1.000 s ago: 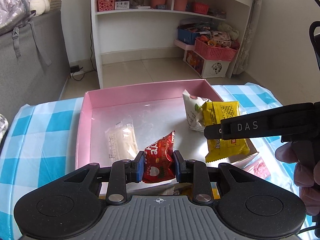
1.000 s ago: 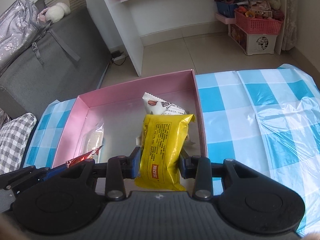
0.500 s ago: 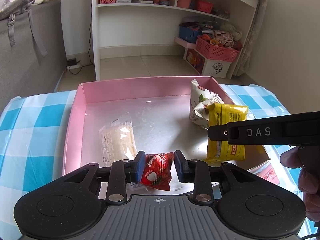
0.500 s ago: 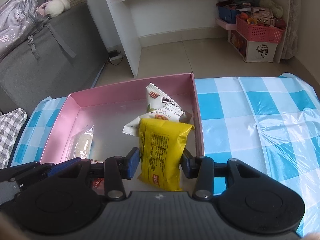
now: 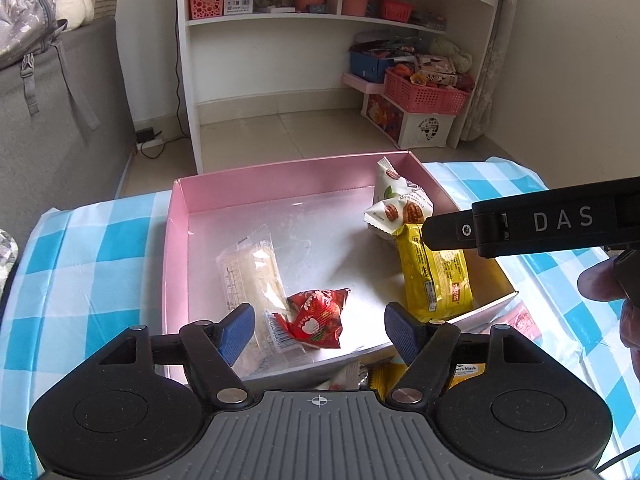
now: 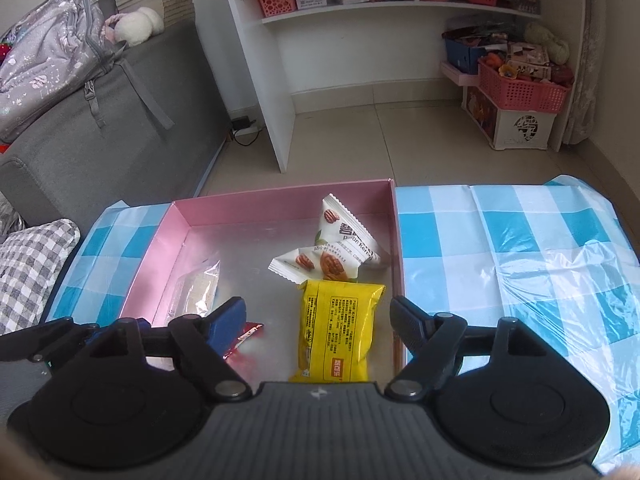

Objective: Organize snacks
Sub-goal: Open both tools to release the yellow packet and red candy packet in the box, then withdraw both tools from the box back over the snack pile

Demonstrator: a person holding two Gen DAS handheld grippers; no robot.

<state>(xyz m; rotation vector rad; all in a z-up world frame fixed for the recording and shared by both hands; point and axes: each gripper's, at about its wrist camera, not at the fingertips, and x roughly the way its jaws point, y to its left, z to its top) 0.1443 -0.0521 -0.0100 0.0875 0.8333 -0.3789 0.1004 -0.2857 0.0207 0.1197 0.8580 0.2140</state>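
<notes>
- Blue-and-white checked plastic cloth covers the surface (image 6: 520, 240), and a shallow pink cardboard box with a pale shiny floor (image 5: 178, 248) sits on it; behind are a tiled floor, a white shelf unit (image 5: 280, 20) and a grey sofa (image 6: 100, 128).
- Left gripper (image 5: 320, 326): its jaws have just been opening and now stand wide and released, the blue pads clear on both sides of a small red foil snack packet (image 5: 316, 318). That packet lies on the box floor near the front wall, between the pads but touched by neither.
- Right gripper (image 6: 318, 322): its jaws have likewise just been opening and are released. A yellow rectangular snack packet (image 6: 338, 332) lies flat between them, free of both pads, its long axis running straight away from the gripper, beside the right wall of the box.
- Just beyond the yellow packet, touching its far end, lie two white nut packets with zigzag edges (image 6: 332, 260), one leaning on the other.
- A clear wrapper holding a pale biscuit (image 5: 250, 272) lies on the left side of the box floor, its near end just beside the red packet.
- More packets (image 5: 380, 376) show on the surface outside the front wall of the box, under the left gripper; what they are I cannot tell exactly.
- My judgement: both drops are done, and those loose packets lie below and behind the left jaws, so that hand is the nearer one for the next pick.
</notes>
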